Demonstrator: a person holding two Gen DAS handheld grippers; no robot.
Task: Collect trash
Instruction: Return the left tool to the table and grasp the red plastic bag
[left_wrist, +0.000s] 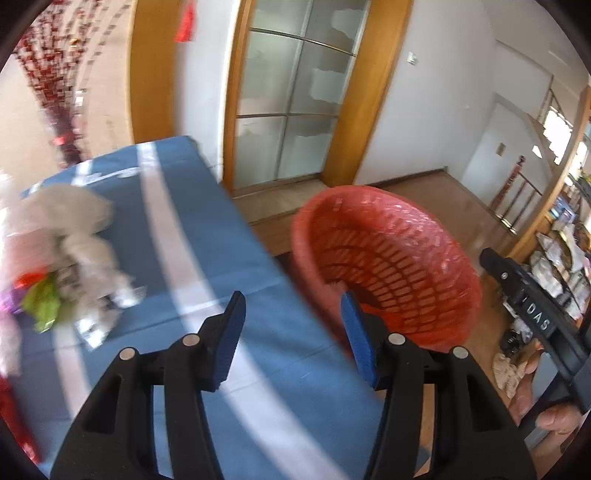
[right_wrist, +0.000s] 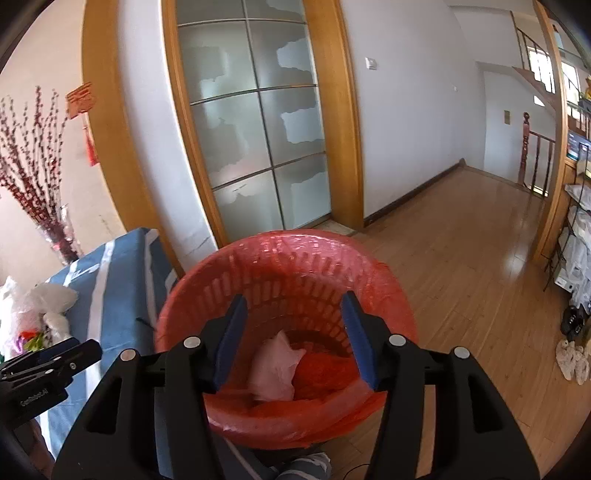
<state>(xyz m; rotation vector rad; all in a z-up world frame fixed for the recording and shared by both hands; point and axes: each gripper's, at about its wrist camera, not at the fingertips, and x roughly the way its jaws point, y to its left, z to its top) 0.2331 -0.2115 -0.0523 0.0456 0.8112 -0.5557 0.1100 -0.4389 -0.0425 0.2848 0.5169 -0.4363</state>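
Both grippers empty, one over the red basket, one over the blue table

The trash pile (left_wrist: 62, 258) at the table's (left_wrist: 207, 229) far left is blurred: pale crumpled paper, a green scrap, something red, its left edge cut off. A pale pink crumpled piece (right_wrist: 275, 363) lies in the lined red basket (right_wrist: 284, 258), on the floor right of the table. The left gripper (left_wrist: 293, 332) and right gripper (right_wrist: 293, 334) both stand apart, nothing between.

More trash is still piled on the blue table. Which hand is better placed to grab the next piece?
Probably the left. The left gripper is over the blue table, jaws open and empty, with the trash pile ahead. The right gripper hangs open over the red bin.
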